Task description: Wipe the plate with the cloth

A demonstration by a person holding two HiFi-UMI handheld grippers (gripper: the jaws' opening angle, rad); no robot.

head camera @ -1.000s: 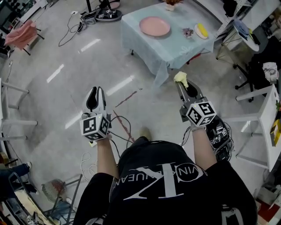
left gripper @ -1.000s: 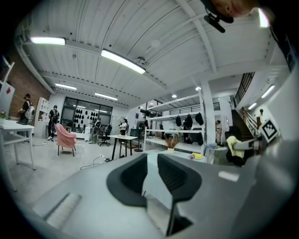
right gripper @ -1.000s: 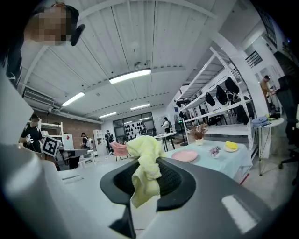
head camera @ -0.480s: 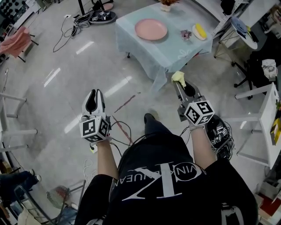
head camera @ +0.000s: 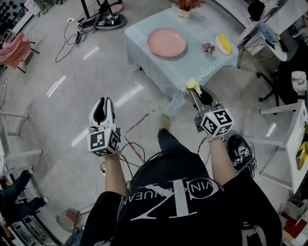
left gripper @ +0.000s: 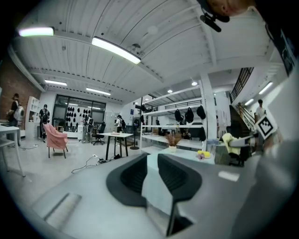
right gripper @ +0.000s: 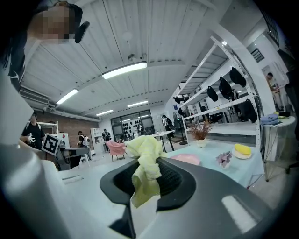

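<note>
- the right gripper (head camera: 193, 90) is clamped on a pale yellow cloth (head camera: 194, 85); in the right gripper view the cloth (right gripper: 144, 172) is bunched between the two dark jaws, puffing out above them and hanging down below.
- the right gripper hangs in the air just off the near corner of the bench (head camera: 144, 30), and the cloth touches nothing on the bench.
- the left gripper (head camera: 102, 101) is held over the floor (head camera: 67, 105), well apart from the bench and to its left; in the left gripper view (left gripper: 152, 173) its jaws stand a narrow gap apart with nothing between them.
- the bench is draped in a light-blue cover (head camera: 166, 72) that hangs over its edges.
- the pink plate (head camera: 166, 42) lies flat on the bench, towards its left half, and looks bare; the right gripper view shows it (right gripper: 185, 159) beyond the cloth.
- to the right of the plate on the bench lie a small purple flower (head camera: 208, 48) and, past it near the bench's right edge, a yellow thing on a small white dish (head camera: 223, 44).
- at the far edge of the bench stands a pot (head camera: 185, 6) of reddish dried stems.
- a pink chair (head camera: 15, 39) stands on the floor far to the left of the bench.
</note>
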